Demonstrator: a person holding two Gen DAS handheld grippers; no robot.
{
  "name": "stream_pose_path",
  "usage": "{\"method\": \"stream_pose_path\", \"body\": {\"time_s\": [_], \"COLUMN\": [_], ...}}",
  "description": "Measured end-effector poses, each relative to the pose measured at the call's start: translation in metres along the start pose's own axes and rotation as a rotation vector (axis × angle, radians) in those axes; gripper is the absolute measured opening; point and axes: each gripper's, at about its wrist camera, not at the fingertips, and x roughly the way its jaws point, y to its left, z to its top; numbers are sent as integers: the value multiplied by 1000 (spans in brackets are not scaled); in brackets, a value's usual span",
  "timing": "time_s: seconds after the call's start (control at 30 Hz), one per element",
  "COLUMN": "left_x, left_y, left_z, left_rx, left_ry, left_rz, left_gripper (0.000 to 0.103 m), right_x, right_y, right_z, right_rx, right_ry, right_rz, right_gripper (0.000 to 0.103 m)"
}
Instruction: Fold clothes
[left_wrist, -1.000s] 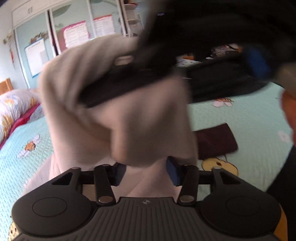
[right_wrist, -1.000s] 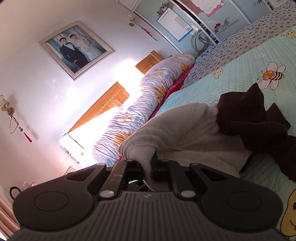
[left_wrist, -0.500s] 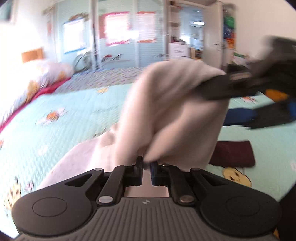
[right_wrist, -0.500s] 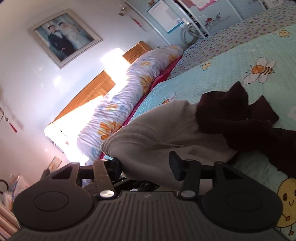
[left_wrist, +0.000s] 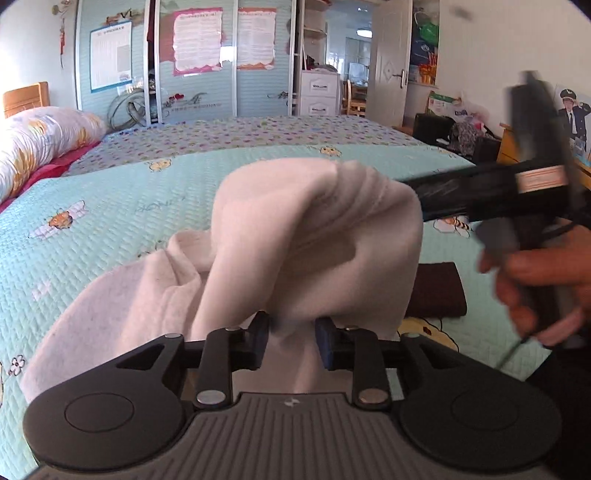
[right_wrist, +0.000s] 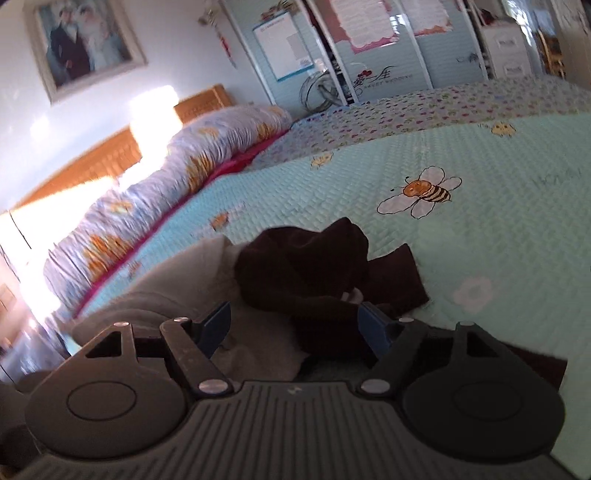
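A beige garment (left_wrist: 314, 229) hangs bunched in front of my left gripper (left_wrist: 291, 343). The jaws stand partly open, with a fold of the cloth loose between the blue pads. The garment's top drapes over the tip of the right gripper's black body (left_wrist: 487, 188), which a hand (left_wrist: 535, 280) holds. In the right wrist view my right gripper (right_wrist: 295, 325) is wide open. A crumpled dark brown garment (right_wrist: 306, 269) lies just ahead of it, and the beige garment (right_wrist: 177, 288) passes by its left finger. A folded dark brown piece (left_wrist: 436, 291) lies on the bed.
Everything sits on a bed with a pale green bee-print cover (left_wrist: 110, 240). A long floral bolster (right_wrist: 177, 177) lies along the headboard side. Wardrobe doors (left_wrist: 199, 59) and an open doorway stand beyond the bed's far edge. Furniture and clutter (left_wrist: 458, 136) line the right wall.
The right gripper went from shut on the beige garment to wide open. The left gripper closed on the cloth half a second ago and has since parted. Both views have swung.
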Motion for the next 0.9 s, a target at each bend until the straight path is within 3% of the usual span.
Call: {"method": "stream_pose_path", "body": {"time_s": [0.1,0.17,0.2,0.23,0.27,0.33,0.4,0.47,0.6,0.7,0.9], "left_x": [9,17,20,22,23,25,23,19,1,-23,-72], "left_y": [-4,-7,-8,-9,-9,-10,-13,-14,-2,3,-27], "left_z": [-5,-5,-4,-2,0,5,13,19,37,59,117], "left_rx": [10,13,11,7,2,-9,4,7,-55,-71,-23], "left_ry": [28,46,58,60,54,43,14,-25,-88,-164,-346], "left_rz": [-4,3,24,39,46,60,86,143,220,195,146], "left_gripper": [38,41,41,41,41,38,15,9,8,8,8], "right_x": [43,42,41,40,38,36,33,22,-30,-72,-154], "right_y": [5,1,-1,-3,-5,-9,-13,-19,-32,-40,-37], "right_z": [-6,-3,-2,0,1,4,7,11,25,43,96], "right_rx": [-128,-82,-54,-25,4,61,118,176,225,225,153], "right_ry": [62,35,18,2,-15,-48,-81,-127,-267,-373,-604], "right_rz": [-62,-49,-40,-31,-22,-4,14,25,-23,-45,-33], "right_gripper": [76,72,65,42,25,22,20,19,17,17,17]}}
